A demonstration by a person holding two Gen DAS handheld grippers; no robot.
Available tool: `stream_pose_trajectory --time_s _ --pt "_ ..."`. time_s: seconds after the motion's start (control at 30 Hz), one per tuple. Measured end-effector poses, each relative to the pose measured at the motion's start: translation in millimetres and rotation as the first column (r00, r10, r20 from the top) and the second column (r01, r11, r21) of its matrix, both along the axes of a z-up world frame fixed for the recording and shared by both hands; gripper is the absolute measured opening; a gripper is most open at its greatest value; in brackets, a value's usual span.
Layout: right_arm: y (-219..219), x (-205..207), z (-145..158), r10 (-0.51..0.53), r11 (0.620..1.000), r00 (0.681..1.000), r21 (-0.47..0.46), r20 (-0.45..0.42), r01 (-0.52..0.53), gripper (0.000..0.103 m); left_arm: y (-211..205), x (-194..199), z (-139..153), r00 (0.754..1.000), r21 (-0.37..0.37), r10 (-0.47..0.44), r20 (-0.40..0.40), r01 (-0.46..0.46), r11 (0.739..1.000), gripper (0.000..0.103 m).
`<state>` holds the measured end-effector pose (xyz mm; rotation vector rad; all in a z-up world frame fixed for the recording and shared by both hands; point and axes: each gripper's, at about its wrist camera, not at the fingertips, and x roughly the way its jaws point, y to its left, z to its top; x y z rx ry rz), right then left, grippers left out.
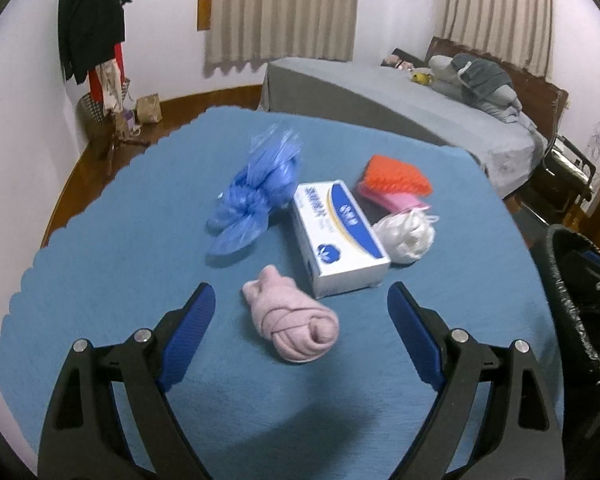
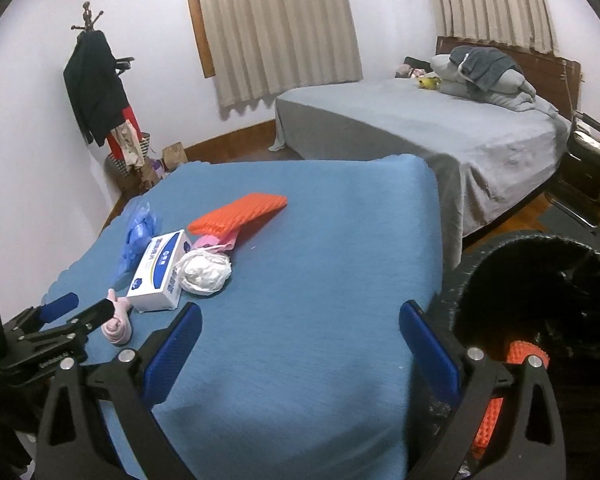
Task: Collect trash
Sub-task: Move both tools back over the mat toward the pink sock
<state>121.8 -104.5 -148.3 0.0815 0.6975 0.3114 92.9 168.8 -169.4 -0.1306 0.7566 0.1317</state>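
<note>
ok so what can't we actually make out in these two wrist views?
- Trash bin contents: right wrist view, dark liner hides all but an orange piece; left wrist view cuts the bin at the edge.
- Box print: blurred and too small in both views.
- Pink packet: mostly hidden under the orange sponge.
- Left gripper: right wrist view crops its body at the edge.

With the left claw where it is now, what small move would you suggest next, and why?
Probably ease the left claw forward and down over the pink rolled cloth. Its jaws are wide open and empty, and the cloth lies loose on the blue table cover, nearest the claw and apart from the white box. The black-lined bin stands by the table's right edge.
</note>
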Motion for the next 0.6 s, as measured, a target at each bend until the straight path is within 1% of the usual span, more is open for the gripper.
stream_pose_trajectory --time_s 0.27,0.47,0.53,0.57,0.6 --pt "6 4 -9 0.011 1.0 1.0 -0.011 -0.02 -0.011 0.097 7 14 -23 0.998 -0.038 0.001 -0.063 -0.004 0.999 0.078" --pt "8 7 -12 0.008 1.0 0.999 -0.017 -0.035 -0.009 0.097 9 20 -34 0.995 -0.057 0.005 -0.099 -0.01 0.998 0.069" --pt "8 8 -14 0.008 1.0 0.999 -0.019 -0.039 -0.009 0.097 9 22 -36 0.994 -0.063 0.005 -0.11 -0.012 0.998 0.059" --pt "8 7 -14 0.009 1.0 0.999 -0.019 -0.04 -0.01 0.097 9 23 -37 0.994 -0.062 0.009 -0.113 -0.016 0.998 0.057" --pt "8 8 -15 0.009 1.0 0.999 -0.02 -0.042 -0.01 0.097 9 22 -37 0.993 -0.059 0.015 -0.113 -0.021 0.998 0.053"
